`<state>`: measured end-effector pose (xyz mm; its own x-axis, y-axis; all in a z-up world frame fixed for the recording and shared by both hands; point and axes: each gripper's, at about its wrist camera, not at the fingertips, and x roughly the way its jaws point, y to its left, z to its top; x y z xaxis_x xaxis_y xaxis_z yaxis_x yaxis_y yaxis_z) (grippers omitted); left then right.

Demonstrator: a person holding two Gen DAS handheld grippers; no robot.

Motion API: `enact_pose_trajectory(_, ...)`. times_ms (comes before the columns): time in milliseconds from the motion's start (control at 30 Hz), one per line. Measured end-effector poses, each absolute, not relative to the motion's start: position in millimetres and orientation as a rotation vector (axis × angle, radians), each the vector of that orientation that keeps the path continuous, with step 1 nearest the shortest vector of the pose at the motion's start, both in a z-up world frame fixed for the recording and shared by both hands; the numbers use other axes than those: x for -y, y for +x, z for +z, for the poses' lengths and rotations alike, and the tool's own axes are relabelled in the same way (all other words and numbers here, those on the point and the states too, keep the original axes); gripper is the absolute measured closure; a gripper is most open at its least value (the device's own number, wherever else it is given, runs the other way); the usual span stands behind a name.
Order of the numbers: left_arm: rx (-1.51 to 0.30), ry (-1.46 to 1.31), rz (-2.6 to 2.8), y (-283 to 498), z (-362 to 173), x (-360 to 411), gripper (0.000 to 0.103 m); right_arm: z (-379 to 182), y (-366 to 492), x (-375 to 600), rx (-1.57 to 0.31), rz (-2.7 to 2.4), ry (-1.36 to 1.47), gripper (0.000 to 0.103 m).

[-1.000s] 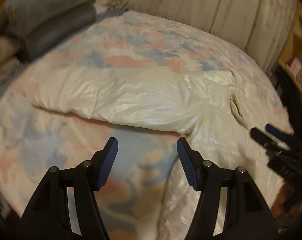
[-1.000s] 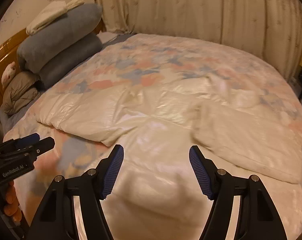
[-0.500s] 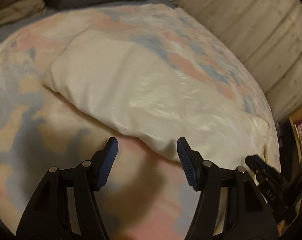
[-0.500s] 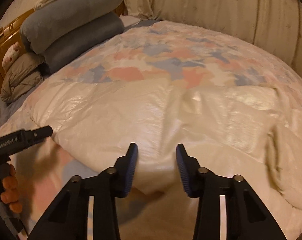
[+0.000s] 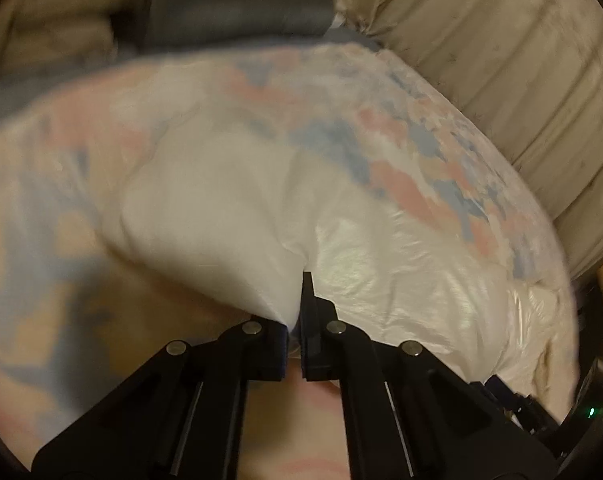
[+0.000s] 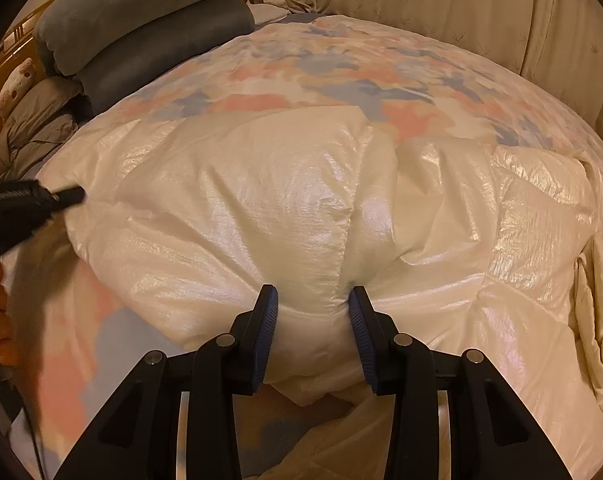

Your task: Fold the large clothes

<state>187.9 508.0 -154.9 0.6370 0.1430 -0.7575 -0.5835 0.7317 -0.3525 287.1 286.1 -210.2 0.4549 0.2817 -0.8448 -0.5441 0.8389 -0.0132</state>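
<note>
Puffy cream jacket sprawled on floral bedspread. Left gripper just snapped closed, pinching thin fold at jacket edge. Right gripper squeezing fat bunch of hem, pads dug in.

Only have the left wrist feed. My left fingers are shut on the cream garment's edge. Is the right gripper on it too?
Observer: Yes. The right gripper has just been closing, and its fingers now pinch a bunched fold of the cream padded garment at its near edge.
Operator: Where does my left one sit, seen from there?
Observer: The left gripper, which has just closed on the fabric, is at the garment's left edge, well apart from the right one.
Operator: Anything near that corner?
Observer: Two grey-blue pillows are stacked beyond it, not touching the garment.
</note>
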Motion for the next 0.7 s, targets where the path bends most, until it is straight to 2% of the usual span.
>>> enact_pose_trajectory(233, -0.728, -0.311, 0.398, 185.0, -37.6, -435.3, 0.102, -186.0, 282.8, -265.0, -1.043, 0.573, -0.194, 0.065)
enact_pose_trajectory(400, -0.671, -0.182, 0.297, 186.4, 35.0, -364.3, 0.102, -141.9, 265.4, -217.0, -1.020, 0.610, -0.085, 0.065)
enact_pose_trajectory(533, -0.628, -0.114, 0.180, 197.3, 70.6, -285.0, 0.102, -110.7, 256.9, -152.9, -0.977, 0.560, -0.043, 0.065)
enact_pose_trajectory(700, -0.625, -0.073, 0.030, 223.5, 73.4, -178.8, 0.102, -87.2, 254.2, -34.2, -0.937, 0.412, 0.045, 0.065)
